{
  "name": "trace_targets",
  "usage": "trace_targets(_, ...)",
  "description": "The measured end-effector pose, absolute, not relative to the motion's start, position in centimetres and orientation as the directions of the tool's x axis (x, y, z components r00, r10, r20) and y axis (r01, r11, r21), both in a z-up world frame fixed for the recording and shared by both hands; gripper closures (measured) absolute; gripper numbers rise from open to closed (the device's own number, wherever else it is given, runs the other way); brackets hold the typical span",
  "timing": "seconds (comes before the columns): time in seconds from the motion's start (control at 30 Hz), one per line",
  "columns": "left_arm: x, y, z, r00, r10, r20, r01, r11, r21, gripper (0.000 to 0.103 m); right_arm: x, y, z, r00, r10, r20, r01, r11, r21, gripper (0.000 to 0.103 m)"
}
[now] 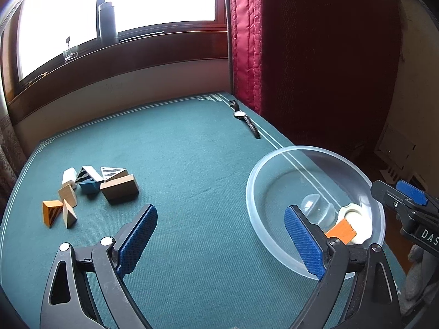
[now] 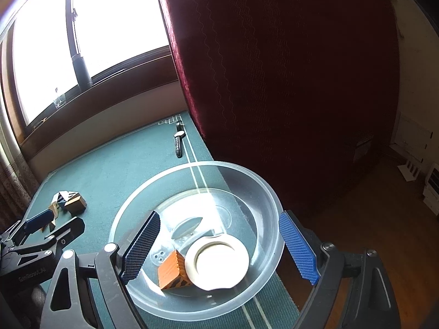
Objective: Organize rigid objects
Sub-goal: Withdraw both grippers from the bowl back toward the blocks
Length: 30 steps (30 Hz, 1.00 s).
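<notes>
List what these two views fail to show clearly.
- Orange block, left wrist view: mostly hidden behind the left claw's right finger.
- Watch dial: too small to read in either view.
- Block pile, right wrist view: near blocks covered by the left claw.
- Right claw: open over the clear bowl; in the left wrist view the frame edge crops it.
- Window: blown out, nothing visible outside.

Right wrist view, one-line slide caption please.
Open right gripper over clear bowl holding an orange block and white disc.
</notes>
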State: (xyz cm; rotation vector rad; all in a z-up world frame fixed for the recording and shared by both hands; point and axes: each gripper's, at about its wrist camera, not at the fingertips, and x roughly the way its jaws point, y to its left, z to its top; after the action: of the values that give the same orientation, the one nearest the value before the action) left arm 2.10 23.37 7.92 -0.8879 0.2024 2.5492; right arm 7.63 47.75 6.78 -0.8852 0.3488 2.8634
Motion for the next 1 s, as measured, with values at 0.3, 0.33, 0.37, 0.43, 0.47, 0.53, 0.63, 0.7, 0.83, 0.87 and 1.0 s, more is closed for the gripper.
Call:
trace_targets(0.3, 1.7, 20.6, 7.5, -0.72, 0.31, -0.621, -0.382, -0.924, -0.019, 0.008, 7.5, 44.8, 6.5, -0.83, -0.004, -0.558, -0.101, -0.982, 0.158, 0.01)
trace_targets(0.33, 1.7, 20.4, 7.5, -0.721, 0.31, -0.62, -0.378, -0.925, -0.022, 0.008, 7.4, 44.5, 6.5, -0.829, -0.005, -0.56, -0.098, -0.983, 0.154, 0.01)
trace_targets(0.37, 1.7, 20.1, 7.4, -0.721, 0.309, -0.62, -0.376, -0.926, -0.025, 0.008, 7.3, 44.3, 6.4, -0.827, -0.007, -0.563, -0.095, -0.984, 0.152, 0.01)
trace_targets(0.43, 1.6, 19.7, 7.4, -0.722, 0.308, -0.619, -0.371, -0.928, -0.029, 0.008, 7.3, 44.1, 6.2, -0.823, -0.009, -0.568, -0.094, -0.984, 0.152, 0.01)
trace_targets(0.47, 1.6, 19.5, 7.4, -0.723, 0.307, -0.619, -0.368, -0.929, -0.031, 0.008, 7.3, 44.0, 6.2, -0.821, -0.01, -0.571, -0.093, -0.984, 0.152, 0.01)
trace_targets(0.53, 1.6, 19.1, 7.3, -0.723, 0.305, -0.619, -0.361, -0.932, -0.038, 0.008, 7.3, 43.8, 6.0, -0.819, -0.013, -0.574, -0.09, -0.984, 0.152, 0.01)
trace_targets(0.63, 1.4, 18.5, 7.1, -0.726, 0.297, -0.621, -0.346, -0.937, -0.044, 0.008, 7.2, 43.3, 5.9, -0.817, -0.019, -0.576, -0.082, -0.985, 0.149, 0.01)
trace_targets(0.7, 1.2, 18.0, 7.0, -0.728, 0.286, -0.623, -0.332, -0.942, -0.045, 0.008, 7.2, 42.8, 6.0, -0.818, -0.021, -0.574, -0.073, -0.988, 0.139, 0.01)
trace_targets(0.83, 0.7, 16.9, 6.7, -0.735, 0.247, -0.631, -0.291, -0.956, -0.035, 0.008, 7.1, 41.7, 6.0, -0.819, -0.036, -0.573, -0.044, -0.991, 0.125, 0.008)
trace_targets(0.87, 0.6, 16.6, 6.6, -0.737, 0.237, -0.633, -0.282, -0.959, -0.03, 0.008, 7.0, 41.4, 5.9, -0.817, -0.042, -0.575, -0.035, -0.992, 0.122, 0.007)
trace_targets(1.0, 0.2, 15.3, 6.4, -0.74, 0.208, -0.64, -0.254, -0.967, -0.022, 0.008, 6.6, 40.0, 5.7, -0.809, -0.064, -0.585, -0.002, -0.994, 0.111, 0.007)
